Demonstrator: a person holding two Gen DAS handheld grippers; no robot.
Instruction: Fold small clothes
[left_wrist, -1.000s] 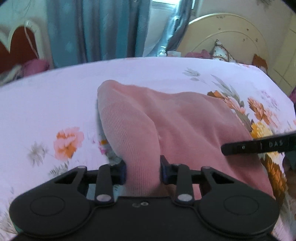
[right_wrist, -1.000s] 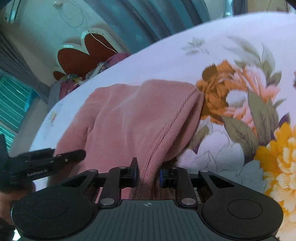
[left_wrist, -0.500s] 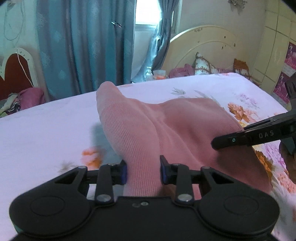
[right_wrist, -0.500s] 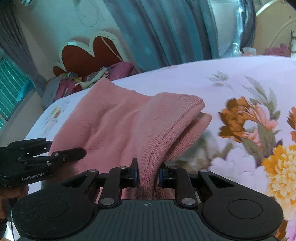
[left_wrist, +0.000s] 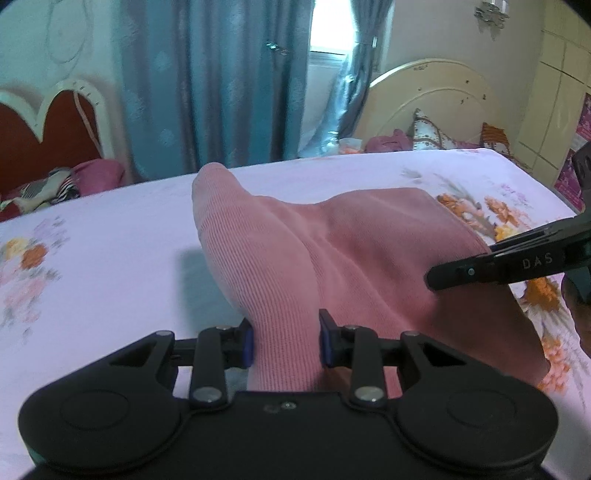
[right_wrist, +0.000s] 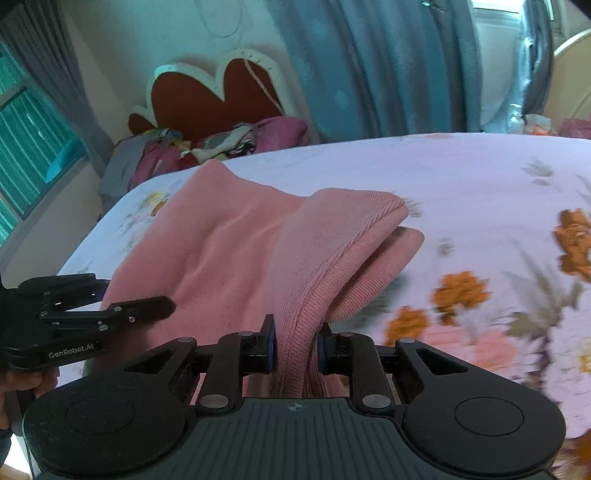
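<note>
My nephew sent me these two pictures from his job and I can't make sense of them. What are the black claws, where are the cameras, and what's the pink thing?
There is no robot here. A person holds a hand-held two-finger gripper in each hand, and each gripper carries a wide-angle camera looking forward along its fingers. So each picture is taken from one gripper.

In the left wrist view, the left gripper is at the bottom, shut on a ribbed part of a pink knit garment. The black arm entering from the side is the right gripper.

The right wrist view shows the right gripper pinching a seamed edge of the same garment, with the other gripper to one side.

The garment is partly raised off a bed with a pale floral bedsheet. Teal curtains hang behind.
</note>
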